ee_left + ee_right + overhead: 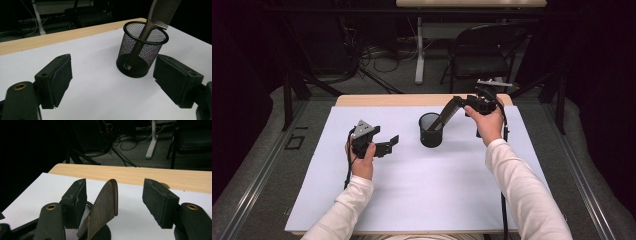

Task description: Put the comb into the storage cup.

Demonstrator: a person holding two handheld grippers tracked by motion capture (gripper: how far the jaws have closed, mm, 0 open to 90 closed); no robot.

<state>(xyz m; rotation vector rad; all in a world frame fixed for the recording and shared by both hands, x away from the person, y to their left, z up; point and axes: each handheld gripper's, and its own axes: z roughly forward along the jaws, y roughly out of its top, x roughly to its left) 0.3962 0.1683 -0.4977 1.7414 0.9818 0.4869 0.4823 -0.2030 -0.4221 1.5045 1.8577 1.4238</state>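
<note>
Right gripper (460, 103) raised over mesh cup (430, 130) mid-table, jaws apart around comb (447, 114) standing tilted in cup, unclamped; left gripper (388, 143) low beside cup, jaws apart, empty

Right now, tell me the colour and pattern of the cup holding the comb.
Black wire mesh cup, see-through, with a solid rim and base. Best seen in the left gripper view.
</note>
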